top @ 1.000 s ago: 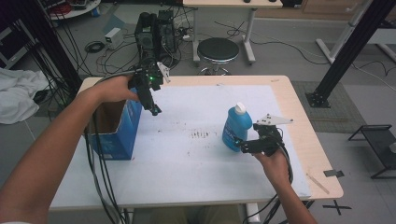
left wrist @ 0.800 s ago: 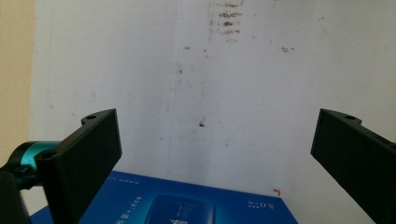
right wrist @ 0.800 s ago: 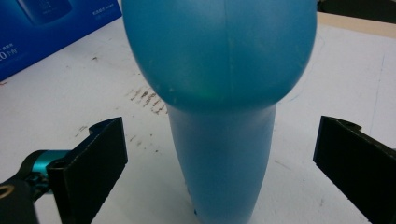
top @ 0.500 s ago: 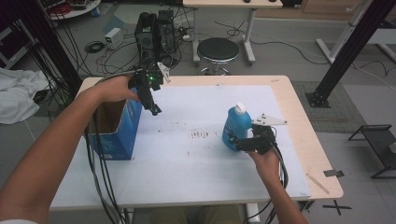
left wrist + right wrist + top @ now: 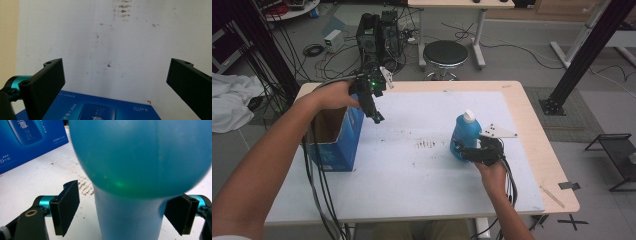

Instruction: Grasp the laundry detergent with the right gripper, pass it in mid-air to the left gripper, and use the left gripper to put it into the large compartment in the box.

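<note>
A blue plastic bottle with a white cap stands upright on the white mat, right of centre. My right gripper is low on the table, open, with a jaw on each side of the bottle's lower body. In the right gripper view the bottle looms between the jaws of the right gripper, with a gap on the left side. An open blue cardboard box stands at the mat's left. My left gripper hovers by the box's far right corner, pointing down. The left gripper is wide open and holds nothing.
Brown smudges mark the mat between box and bottle. The box lies just under the left jaws. The wooden table edge runs right of the mat. Cables hang from both hands. A stool and equipment stand beyond the table.
My right gripper has slid left along the table toward the bottle and now has its jaws on either side of it. The left gripper and the box have stayed put.
</note>
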`<state>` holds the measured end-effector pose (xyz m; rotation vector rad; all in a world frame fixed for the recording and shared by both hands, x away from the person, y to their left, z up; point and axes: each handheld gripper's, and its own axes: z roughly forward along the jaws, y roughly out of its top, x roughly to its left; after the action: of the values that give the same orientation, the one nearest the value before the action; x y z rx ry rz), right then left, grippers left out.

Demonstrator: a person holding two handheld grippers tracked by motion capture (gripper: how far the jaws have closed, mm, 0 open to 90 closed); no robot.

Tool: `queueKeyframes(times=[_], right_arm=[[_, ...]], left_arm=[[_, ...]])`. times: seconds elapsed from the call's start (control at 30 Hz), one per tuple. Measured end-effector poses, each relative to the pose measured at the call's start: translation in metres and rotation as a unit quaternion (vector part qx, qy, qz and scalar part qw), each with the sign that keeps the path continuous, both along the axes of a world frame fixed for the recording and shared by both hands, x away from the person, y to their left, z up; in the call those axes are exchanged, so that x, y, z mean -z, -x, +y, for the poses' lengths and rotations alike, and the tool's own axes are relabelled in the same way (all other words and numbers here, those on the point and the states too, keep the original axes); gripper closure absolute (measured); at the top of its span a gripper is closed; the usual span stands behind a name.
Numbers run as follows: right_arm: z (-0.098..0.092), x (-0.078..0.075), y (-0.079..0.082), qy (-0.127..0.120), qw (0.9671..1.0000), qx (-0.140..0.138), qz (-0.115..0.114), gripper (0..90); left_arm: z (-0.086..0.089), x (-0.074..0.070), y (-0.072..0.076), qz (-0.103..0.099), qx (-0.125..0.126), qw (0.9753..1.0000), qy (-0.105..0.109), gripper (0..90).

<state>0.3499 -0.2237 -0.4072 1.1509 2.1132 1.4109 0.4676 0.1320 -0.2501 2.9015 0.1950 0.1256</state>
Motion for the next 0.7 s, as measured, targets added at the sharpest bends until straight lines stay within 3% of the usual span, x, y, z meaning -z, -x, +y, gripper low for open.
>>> queueKeyframes(times=[0.07,0.4,0.57,0.6,0.63,0.7], right_arm=[[-0.0006,0.0009,-0.0017,0.002,0.9999,-0.002,-0.012,19.1],[-0.0001,0.0035,-0.0027,-0.004,0.9999,0.009,-0.003,19.2],[0.0001,0.0044,-0.0034,-0.006,0.9999,0.012,-0.003,19.7],[-0.0007,0.0049,-0.0049,-0.003,0.9999,0.009,-0.013,22.8],[-0.0009,0.0048,-0.0043,-0.007,0.9999,0.012,-0.009,32.3],[-0.0005,0.0046,-0.0024,-0.015,0.9998,0.015,-0.005,32.4]], left_arm=[[0.0003,-0.0001,0.0000,0.001,0.000,1.0000,0.000,1.7],[0.0011,-0.0007,-0.0013,0.000,0.006,1.0000,-0.008,1.7],[0.0013,0.0011,-0.0007,0.002,-0.002,1.0000,-0.002,1.7],[0.0014,0.0011,-0.0007,0.002,-0.002,1.0000,-0.002,1.7],[0.0014,0.0010,-0.0007,0.002,-0.001,1.0000,-0.003,1.7],[0.0013,0.0008,-0.0005,0.002,-0.001,1.0000,-0.003,1.7]])
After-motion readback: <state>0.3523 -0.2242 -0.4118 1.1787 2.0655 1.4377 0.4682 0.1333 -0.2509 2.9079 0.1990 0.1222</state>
